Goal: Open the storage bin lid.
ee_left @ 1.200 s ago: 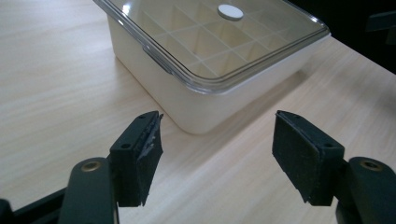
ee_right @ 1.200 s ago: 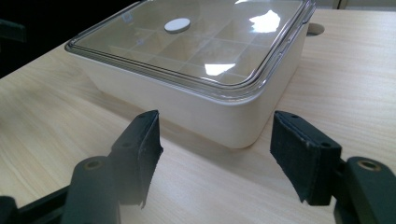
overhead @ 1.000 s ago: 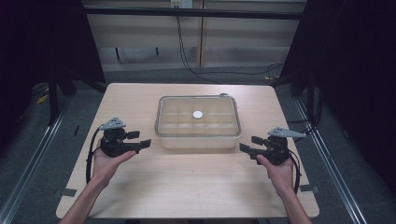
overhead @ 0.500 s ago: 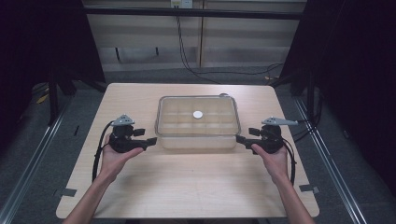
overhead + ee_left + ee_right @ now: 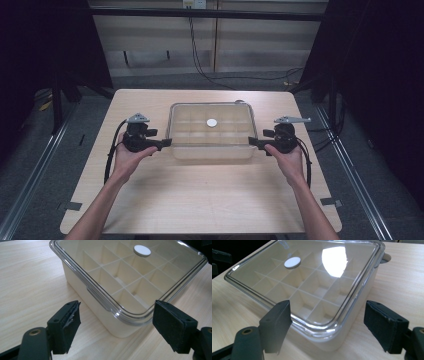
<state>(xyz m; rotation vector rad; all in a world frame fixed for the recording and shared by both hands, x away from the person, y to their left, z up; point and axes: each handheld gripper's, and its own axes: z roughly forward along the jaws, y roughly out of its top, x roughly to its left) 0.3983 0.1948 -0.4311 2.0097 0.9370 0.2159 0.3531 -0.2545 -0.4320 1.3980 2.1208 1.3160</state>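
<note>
**A:** From above, the cream plastic compartment box [image 5: 212,148] with its clear lid [image 5: 211,125] sits mid-worktop [image 5: 200,200], a bit toward the far side. The left gripper [image 5: 161,144] and right gripper [image 5: 256,142] have closed in on its near corners, one each side.

**B:** Holding it yet?

**A:** No. Both sets of fingers have just been widening and stand apart, nothing pinched. If one side bites first, I'd expect the box to skid or swivel on that smooth wood.

**B:** And the left gripper view?

**A:** The near-left corner of the lid [image 5: 130,277] pokes between the two black fingers [image 5: 65,326], untouched. Grab only that overhanging rim and the lid may pop off, leaving the tub behind.

**B:** The right gripper view?

**A:** Same story: the corner sits between spread fingers [image 5: 384,323]. The small white disc [image 5: 292,262] on the lid looks like it could slide off if the lift is uneven.
</note>
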